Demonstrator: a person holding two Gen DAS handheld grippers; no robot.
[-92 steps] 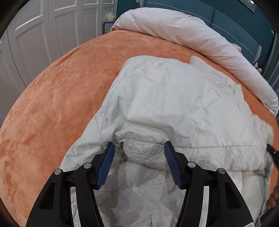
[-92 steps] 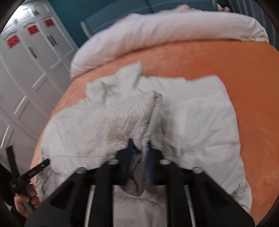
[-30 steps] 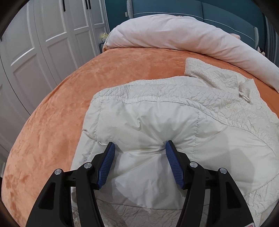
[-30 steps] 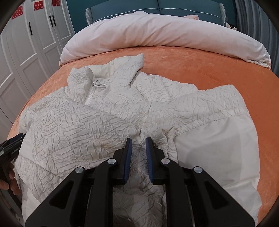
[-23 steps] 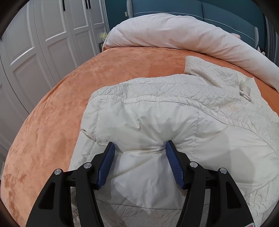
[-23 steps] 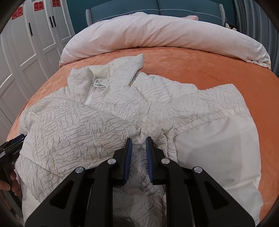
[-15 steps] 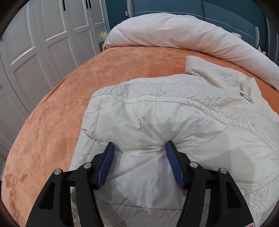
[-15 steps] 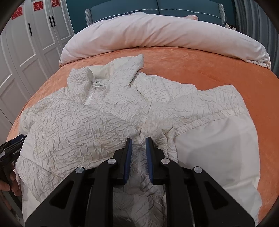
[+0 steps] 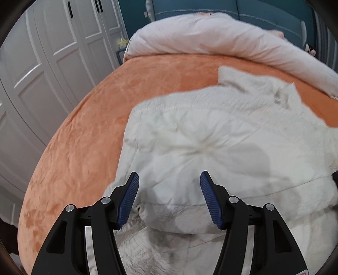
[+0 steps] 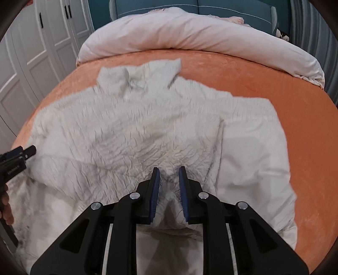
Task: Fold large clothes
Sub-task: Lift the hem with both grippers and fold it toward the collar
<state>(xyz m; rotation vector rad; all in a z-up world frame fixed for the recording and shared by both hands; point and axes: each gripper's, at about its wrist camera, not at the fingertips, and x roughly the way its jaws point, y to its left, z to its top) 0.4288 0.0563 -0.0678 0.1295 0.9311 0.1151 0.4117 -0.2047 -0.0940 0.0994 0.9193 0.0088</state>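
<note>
As right fingers point(image 10: 154, 190) part, jacket point(image 10: 131, 135) slips free

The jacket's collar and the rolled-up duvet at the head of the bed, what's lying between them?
Nothing but bare orange bedspread separates the jacket's collar from the duvet; the right wrist view shows it best.

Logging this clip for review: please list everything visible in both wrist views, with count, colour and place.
jacket: one, cream-white, spread on the bed, collar toward the duvet
bed cover: one, orange, under the jacket
duvet: one, pale pink-white, bunched at the bed's head
headboard: one, teal, behind the duvet
wardrobe doors: several, white, beside the bed
left tongs: black with blue pads, open above the jacket's smooth panel
right tongs: jaws just opening, narrow gap, crinkled jacket fabric between them
hand: one, lower left edge of the right wrist view
</note>
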